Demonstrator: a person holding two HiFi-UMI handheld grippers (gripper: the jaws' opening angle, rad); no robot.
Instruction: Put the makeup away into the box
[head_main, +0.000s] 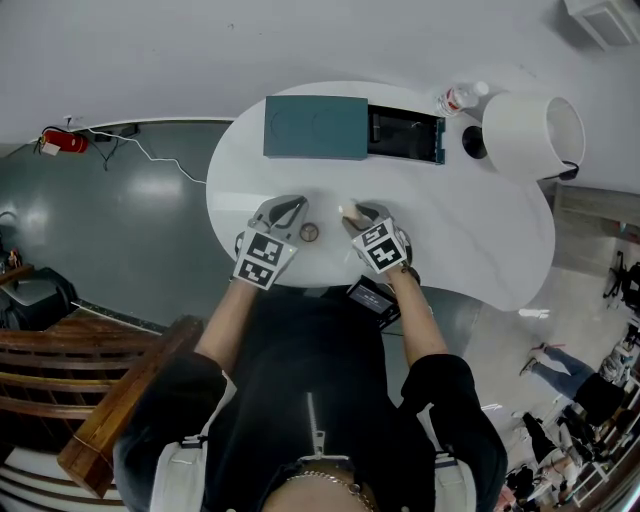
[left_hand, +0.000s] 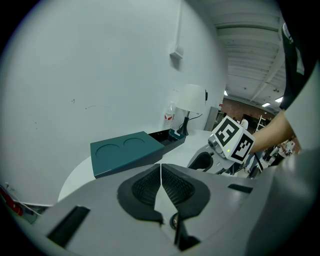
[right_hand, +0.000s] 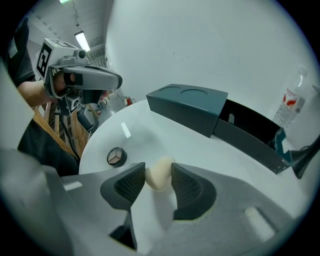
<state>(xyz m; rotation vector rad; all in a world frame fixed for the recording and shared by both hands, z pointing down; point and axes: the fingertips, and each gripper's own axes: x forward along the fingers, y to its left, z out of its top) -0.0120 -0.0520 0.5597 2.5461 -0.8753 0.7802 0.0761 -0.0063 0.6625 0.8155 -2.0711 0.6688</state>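
Observation:
A cream makeup sponge (right_hand: 159, 173) rests on the white table (head_main: 480, 230), and the pads of my right gripper (right_hand: 158, 179) press it from both sides. In the head view this gripper (head_main: 355, 212) is at the table's near middle. A small round eyeshadow compact (head_main: 309, 232) lies between the two grippers, untouched. To its left my left gripper (head_main: 290, 205) is shut and empty, its jaws meeting (left_hand: 161, 182). The teal box (head_main: 315, 127) stands at the far side, with its dark drawer (head_main: 405, 135) pulled out to the right.
A water bottle (head_main: 458, 98) and a white lamp (head_main: 530, 135) stand at the far right behind the box. A dark device (head_main: 372, 298) hangs near the person's body at the table's near edge. The table's curved rim drops off on the left.

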